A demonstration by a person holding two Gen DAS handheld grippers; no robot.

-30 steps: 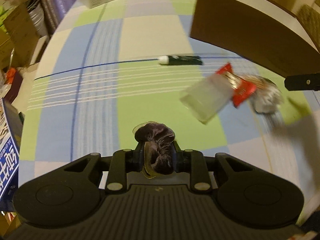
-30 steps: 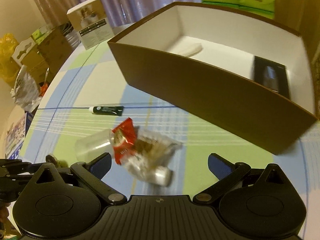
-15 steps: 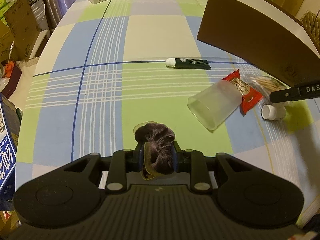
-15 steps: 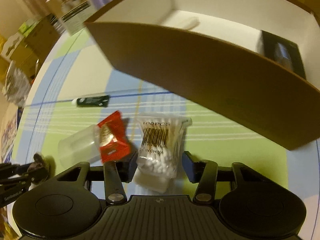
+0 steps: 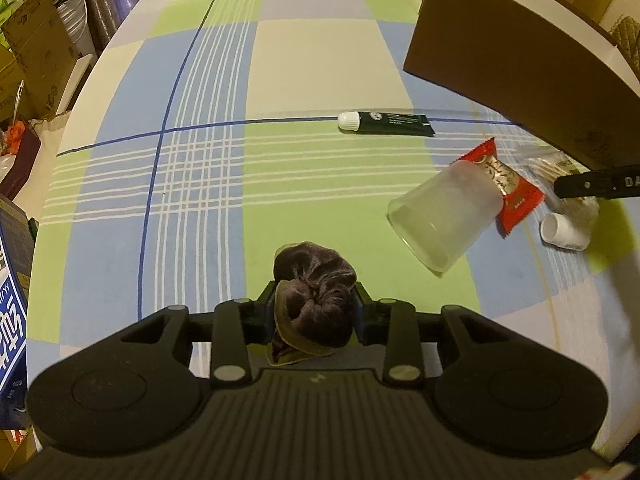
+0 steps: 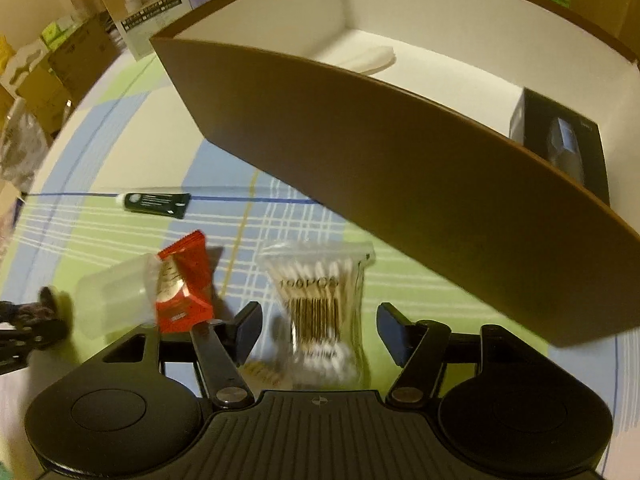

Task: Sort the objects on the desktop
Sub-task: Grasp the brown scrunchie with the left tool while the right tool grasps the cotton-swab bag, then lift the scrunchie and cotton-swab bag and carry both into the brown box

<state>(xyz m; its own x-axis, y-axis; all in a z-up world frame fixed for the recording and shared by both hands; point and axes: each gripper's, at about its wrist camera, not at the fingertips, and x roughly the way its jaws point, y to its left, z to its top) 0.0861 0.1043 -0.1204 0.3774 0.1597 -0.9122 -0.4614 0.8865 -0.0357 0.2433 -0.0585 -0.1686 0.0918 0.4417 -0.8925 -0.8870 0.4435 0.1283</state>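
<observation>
Clamping a dark purple velvet scrunchie (image 5: pixel 316 300), left hand-held gripper (image 5: pixel 314 312) sits low over the checked counter (image 5: pixel 320 60). Right hand-held gripper (image 6: pixel 318 330) has its jaws apart, straddling a clear bag of cotton swabs (image 6: pixel 320 304) without touching it. Left of the bag: red snack packet (image 6: pixel 182 284) touching a tipped clear plastic cup (image 6: pixel 112 300); a dark tube (image 6: pixel 156 203) lies farther back. Brown box (image 6: pixel 380 168) stands behind, holding a black carton (image 6: pixel 560 148) and a white pad (image 6: pixel 370 58).
</observation>
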